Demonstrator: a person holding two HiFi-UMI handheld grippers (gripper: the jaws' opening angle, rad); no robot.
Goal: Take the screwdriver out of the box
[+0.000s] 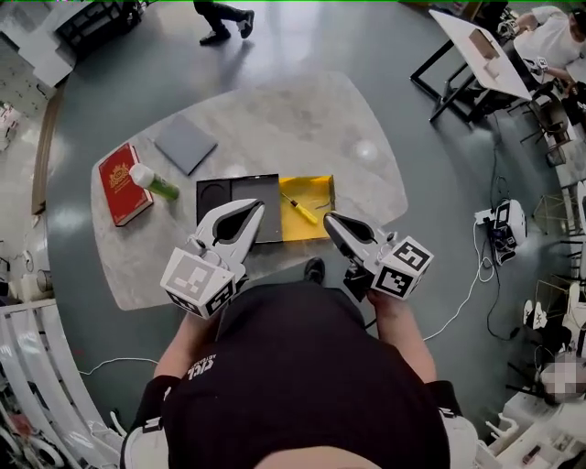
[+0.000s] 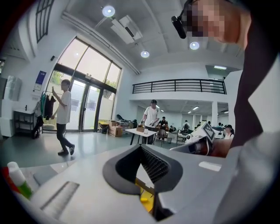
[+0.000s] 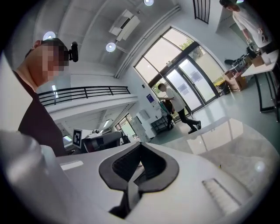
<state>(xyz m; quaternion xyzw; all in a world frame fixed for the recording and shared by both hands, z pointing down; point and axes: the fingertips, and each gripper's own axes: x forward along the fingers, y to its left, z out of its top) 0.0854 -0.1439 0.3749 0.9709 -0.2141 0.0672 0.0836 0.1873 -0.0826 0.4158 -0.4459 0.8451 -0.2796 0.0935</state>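
Observation:
An open box lies on the marble table point(image 1: 366, 183), a black half point(image 1: 216, 196) on the left and a yellow-lined half point(image 1: 320, 189) on the right. A yellow-handled screwdriver point(image 1: 300, 210) lies at a slant in the yellow half. My left gripper point(image 1: 258, 208) hovers over the black half's near right corner with its jaws shut and empty. My right gripper point(image 1: 329, 221) hangs just off the yellow half's near right corner, also shut and empty. In the left gripper view a strip of the yellow box point(image 2: 146, 195) shows below the left gripper's point(image 2: 141, 147) closed tips. The right gripper point(image 3: 140, 144) points level across the room.
On the table's left stand a red book point(image 1: 119, 181) and a green bottle with a white cap point(image 1: 152, 181); a grey pad point(image 1: 185, 143) lies behind them. A person point(image 1: 222, 18) walks beyond the table. Another table point(image 1: 481, 50), chairs and floor cables are at the right.

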